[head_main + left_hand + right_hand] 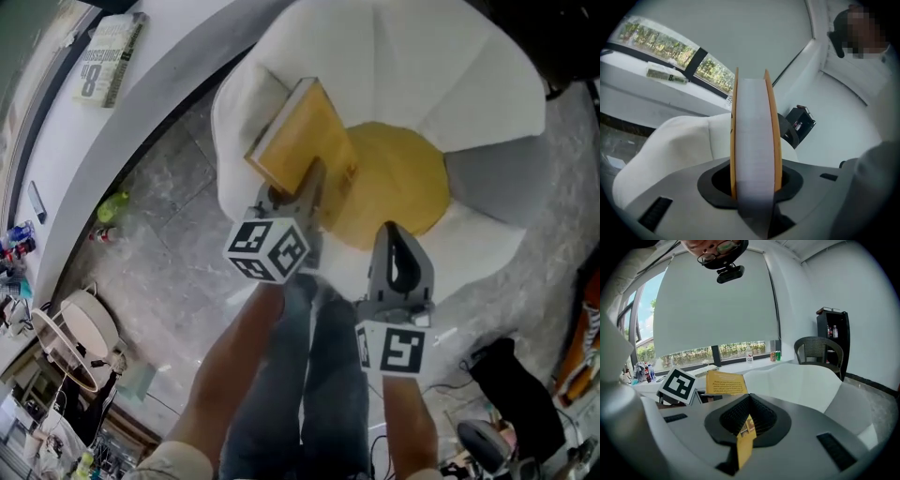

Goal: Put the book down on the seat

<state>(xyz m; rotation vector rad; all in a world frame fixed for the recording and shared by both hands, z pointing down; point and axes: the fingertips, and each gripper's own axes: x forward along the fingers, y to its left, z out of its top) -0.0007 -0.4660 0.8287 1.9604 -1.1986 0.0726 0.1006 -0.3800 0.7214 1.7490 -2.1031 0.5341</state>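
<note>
A yellow-covered book (300, 141) hangs tilted over the left part of a white petal-shaped chair (450, 75), beside its round yellow seat cushion (403, 178). My left gripper (314, 183) is shut on the book's lower edge. In the left gripper view the book (754, 140) stands upright between the jaws of the left gripper (754, 197), white page edge towards the camera. My right gripper (387, 232) hovers over the cushion's front edge. In its own view the right gripper (745, 437) is shut on a thin yellow card (744, 441). The book (724, 383) shows to its left.
A second book (108, 56) lies on the curved white sill at upper left. The person's legs in jeans (319, 375) are below the grippers. A dark bag (511, 384) lies on the marble floor at right. A black wicker chair (820, 350) stands against the far wall.
</note>
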